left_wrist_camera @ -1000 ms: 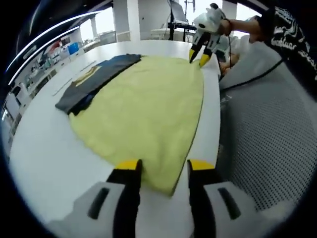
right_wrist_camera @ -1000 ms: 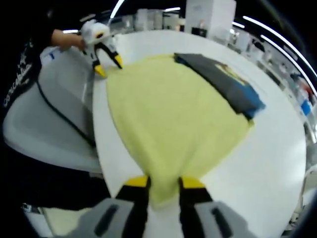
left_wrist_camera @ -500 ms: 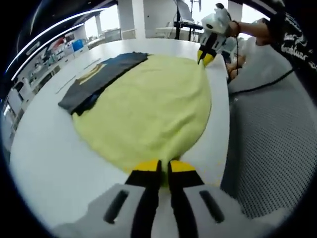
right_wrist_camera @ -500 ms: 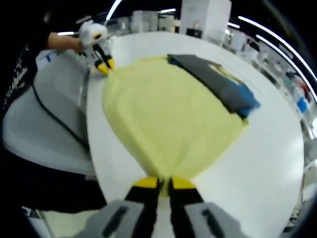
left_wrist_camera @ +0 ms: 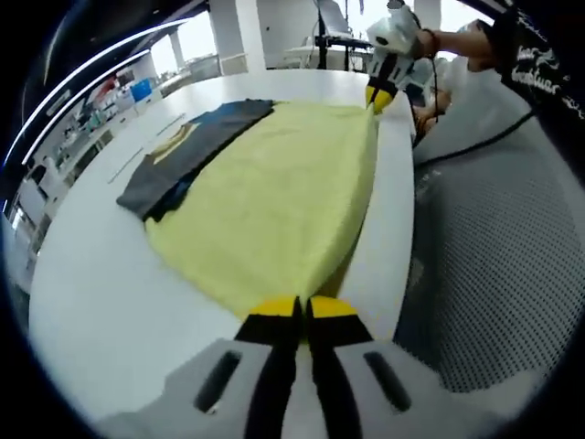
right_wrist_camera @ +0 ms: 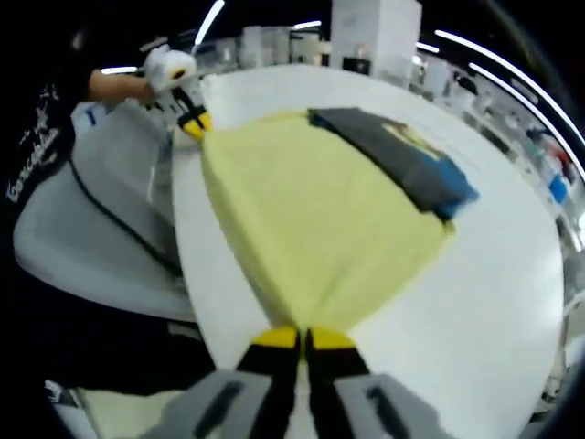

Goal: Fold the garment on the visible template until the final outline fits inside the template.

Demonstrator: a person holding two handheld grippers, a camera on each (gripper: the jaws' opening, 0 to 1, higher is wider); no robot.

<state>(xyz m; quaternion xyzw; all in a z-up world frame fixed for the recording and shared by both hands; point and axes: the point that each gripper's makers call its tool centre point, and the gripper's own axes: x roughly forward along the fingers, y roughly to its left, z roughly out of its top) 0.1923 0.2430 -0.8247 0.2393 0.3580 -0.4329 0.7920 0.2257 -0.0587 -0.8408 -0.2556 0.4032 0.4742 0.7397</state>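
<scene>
A pale yellow garment [left_wrist_camera: 274, 192] lies spread on a white table [left_wrist_camera: 101, 283], stretched taut along its near edge. My left gripper [left_wrist_camera: 294, 309] is shut on one corner of it, and in the left gripper view my right gripper [left_wrist_camera: 377, 96] pinches the far corner. In the right gripper view the same yellow garment [right_wrist_camera: 320, 219] runs from my right gripper [right_wrist_camera: 302, 340], shut on its corner, to my left gripper [right_wrist_camera: 194, 123] at the other end. A folded dark grey and blue garment [left_wrist_camera: 187, 151], [right_wrist_camera: 402, 160] lies along the yellow one's far side.
A grey mesh chair back [left_wrist_camera: 494, 238] stands close against the table's edge, and a black cable [right_wrist_camera: 110, 219] hangs across it. A person's sleeve [left_wrist_camera: 539, 55] and hand hold the grippers. Benches and equipment [right_wrist_camera: 375, 27] stand beyond the table.
Both grippers went from open around the yellow garment's corners to shut on them. The near edge has since been pulled straight and lifted a little.
</scene>
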